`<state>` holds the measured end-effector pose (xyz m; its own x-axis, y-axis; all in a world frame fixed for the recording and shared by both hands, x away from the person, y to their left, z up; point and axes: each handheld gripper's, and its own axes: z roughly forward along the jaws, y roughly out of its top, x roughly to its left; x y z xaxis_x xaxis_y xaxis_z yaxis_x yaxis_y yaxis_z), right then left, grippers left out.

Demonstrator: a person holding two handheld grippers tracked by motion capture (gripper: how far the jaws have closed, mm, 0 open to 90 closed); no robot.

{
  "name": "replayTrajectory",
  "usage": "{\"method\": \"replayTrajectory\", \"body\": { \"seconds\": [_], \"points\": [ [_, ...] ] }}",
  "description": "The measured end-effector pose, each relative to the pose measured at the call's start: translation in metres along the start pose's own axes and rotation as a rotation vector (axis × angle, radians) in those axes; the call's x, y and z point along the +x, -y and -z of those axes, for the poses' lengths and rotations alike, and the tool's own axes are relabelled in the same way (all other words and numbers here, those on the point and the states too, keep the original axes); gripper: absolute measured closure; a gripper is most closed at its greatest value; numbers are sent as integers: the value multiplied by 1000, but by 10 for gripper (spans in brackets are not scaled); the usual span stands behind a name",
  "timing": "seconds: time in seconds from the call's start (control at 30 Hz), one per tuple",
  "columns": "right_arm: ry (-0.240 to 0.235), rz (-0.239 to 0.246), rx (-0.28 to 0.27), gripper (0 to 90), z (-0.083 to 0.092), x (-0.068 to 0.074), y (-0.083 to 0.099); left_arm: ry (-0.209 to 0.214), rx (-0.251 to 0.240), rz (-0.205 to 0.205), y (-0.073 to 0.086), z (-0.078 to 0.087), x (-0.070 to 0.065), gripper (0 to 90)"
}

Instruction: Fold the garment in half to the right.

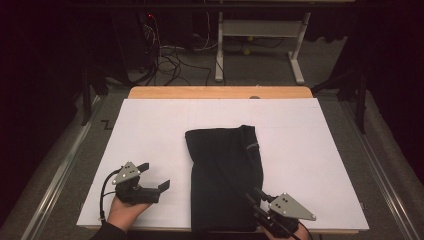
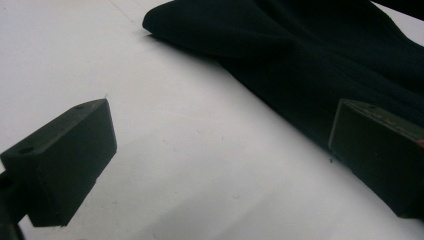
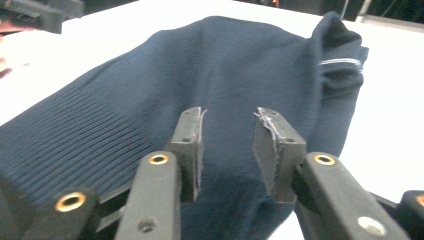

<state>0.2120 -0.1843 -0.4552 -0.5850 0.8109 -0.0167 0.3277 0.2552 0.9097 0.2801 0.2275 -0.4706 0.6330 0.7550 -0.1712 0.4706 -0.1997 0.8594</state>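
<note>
Across the white surface (image 1: pixel 150 135) my folded navy sweater (image 1: pixel 225 175) is lying centrally; my left gripper (image 1: pixel 152 176) is sitting spread wide at its nine o'clock, apart, while my right gripper (image 3: pixel 227 145) is hovering part-open over its five o'clock hem, pinching nothing.

- The dark navy sweater (image 1: pixel 224 176) lies folded flat on the counter, a long upright rectangle in the high view, between my left hand-held gripper (image 1: pixel 155 176) and my right hand-held gripper (image 1: pixel 252 196).
- Its knit is finely ribbed, with broader ribbing along the hem nearest my right hand-held gripper (image 3: pixel 227 150).
- Its collar, with a thin pale stripe (image 3: pixel 340 62), is at the far end from my right hand-held gripper.
- Its near corner sits right under my right hand-held gripper's tips.
- Its left edge (image 2: pixel 280 115) runs just beside my left hand-held gripper (image 2: pixel 220 140), apart from the pads.
</note>
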Motion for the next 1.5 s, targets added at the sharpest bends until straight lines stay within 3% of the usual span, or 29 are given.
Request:
{"method": "replayTrajectory", "body": {
  "seconds": [0.4, 0.57, 0.7, 0.87, 1.07, 1.27, 1.5],
  "points": [
    [76, -73, 16, 663, -10, -50, 0, -8, -25, 6, 1, 4, 8, 0],
    [118, -112, 5, 530, -9, -81, 5, -28, -32, 14, 0, 8, 14, 0],
    [115, -133, -33, 402, -5, -109, 11, -39, -39, 30, 1, 10, 20, 0],
    [105, -152, -75, 218, 5, -128, 16, -37, -32, 41, 3, 8, 25, 0],
    [100, -147, -112, 10, 17, -126, 16, -30, -46, 20, 2, 9, 24, 0],
    [103, -94, -167, 0, 30, -115, 6, -30, -54, -3, 1, 10, 21, 0],
    [103, -83, -153, 0, 27, -116, 8, -31, -58, -7, 1, 12, 22, 0]
  ]
}}
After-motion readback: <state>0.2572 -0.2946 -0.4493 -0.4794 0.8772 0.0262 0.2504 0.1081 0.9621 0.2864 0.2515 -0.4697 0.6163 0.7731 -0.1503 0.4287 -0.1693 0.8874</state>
